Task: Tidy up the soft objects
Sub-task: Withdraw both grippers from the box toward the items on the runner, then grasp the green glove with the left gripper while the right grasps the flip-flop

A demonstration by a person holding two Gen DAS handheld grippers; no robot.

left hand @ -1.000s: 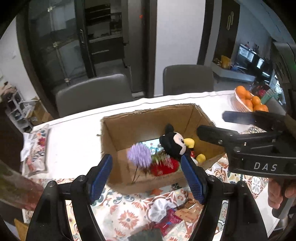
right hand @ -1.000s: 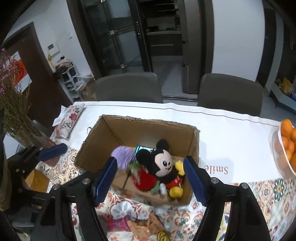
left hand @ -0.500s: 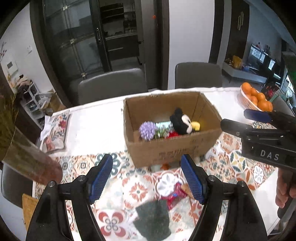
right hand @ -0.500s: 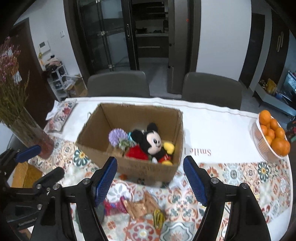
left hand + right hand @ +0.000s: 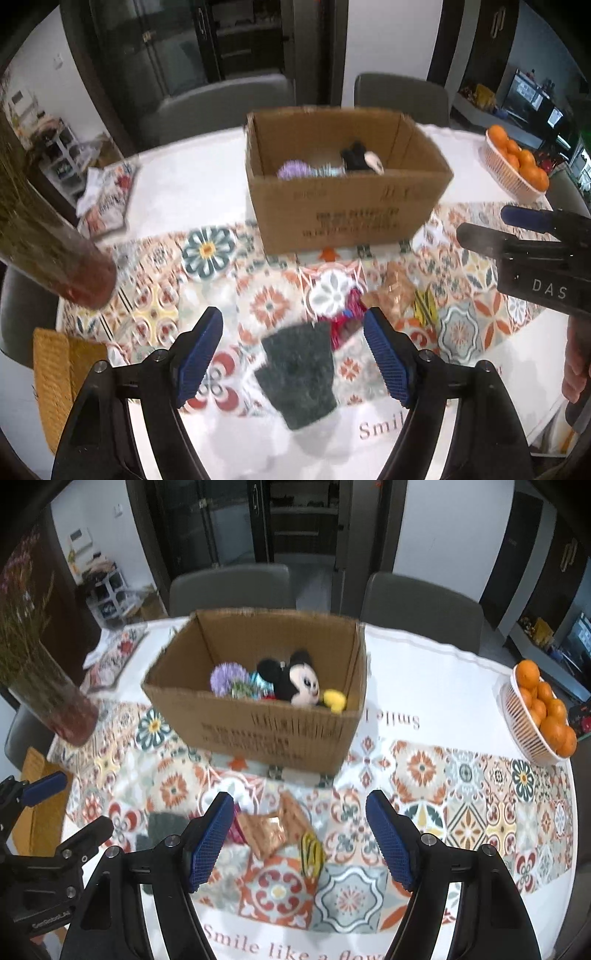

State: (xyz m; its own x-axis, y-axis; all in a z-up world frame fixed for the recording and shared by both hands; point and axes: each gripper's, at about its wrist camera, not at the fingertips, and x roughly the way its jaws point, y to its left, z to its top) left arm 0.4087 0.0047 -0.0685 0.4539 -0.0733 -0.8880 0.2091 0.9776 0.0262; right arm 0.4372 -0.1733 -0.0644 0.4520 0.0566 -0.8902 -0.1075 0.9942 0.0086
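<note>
A cardboard box (image 5: 347, 218) (image 5: 258, 723) stands on the patterned tablecloth. It holds a Mickey Mouse plush (image 5: 295, 679) (image 5: 360, 160) and a purple fluffy ball (image 5: 227, 677) (image 5: 293, 170). A dark grey knitted piece (image 5: 297, 369) (image 5: 160, 825) lies in front of the box, between the fingers of my left gripper (image 5: 293, 363), which is open and empty above it. A red-pink item (image 5: 345, 321), a crinkly copper-coloured item (image 5: 273, 827) (image 5: 393, 295) and a small yellow-green item (image 5: 312, 851) lie beside it. My right gripper (image 5: 299, 843) is open and empty above these.
A glass vase of dried flowers (image 5: 51, 701) (image 5: 55, 254) stands at the left. A basket of oranges (image 5: 541, 716) (image 5: 517, 166) sits at the right edge. A floral packet (image 5: 109, 199) lies at far left. Grey chairs (image 5: 229, 587) stand behind the table.
Both grippers have pulled back and up from the box. The box now sits farther off, and the loose items in front of it have come into view under the fingers.
</note>
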